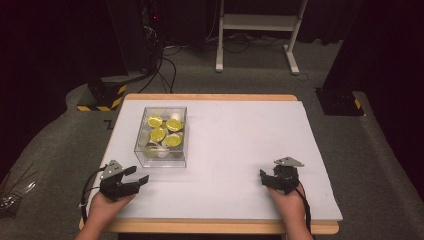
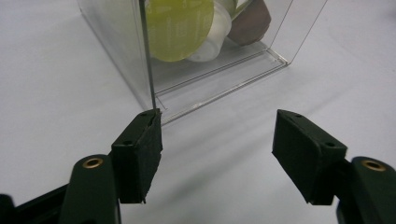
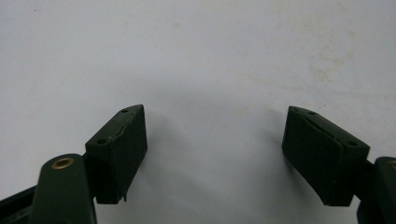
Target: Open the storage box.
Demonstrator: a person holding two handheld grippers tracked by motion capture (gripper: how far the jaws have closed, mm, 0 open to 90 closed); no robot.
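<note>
Left gripper [image 1: 136, 175]: held low over the table near its front left corner, jaws spread wide, nothing between the pads, released.
Left gripper, close up [image 2: 217, 140]: the two black pads stand well apart over bare white surface, and the left pad's tip sits right at the near corner edge of the box; touching or just short of it, I cannot tell.
Clear box [image 1: 161, 135]: just ahead of the left gripper, a transparent container standing upright on the table.
Box seen from the left gripper [image 2: 224, 70]: its near bottom corner is right in front of the jaws, base flat on the surface.
Yellow-lidded cups [image 1: 165, 131]: piled inside the box, several small white cups with yellow tops, one big yellow lid [image 2: 180, 28] leaning against the near wall.
Right gripper [image 1: 269, 177]: well off to the right of the box, low near the front edge, jaws parted, empty.
Right gripper, close up [image 3: 215, 140]: pads wide, plain white surface between and beyond them.
Table [image 1: 240, 145]: white top with a wooden rim.
</note>
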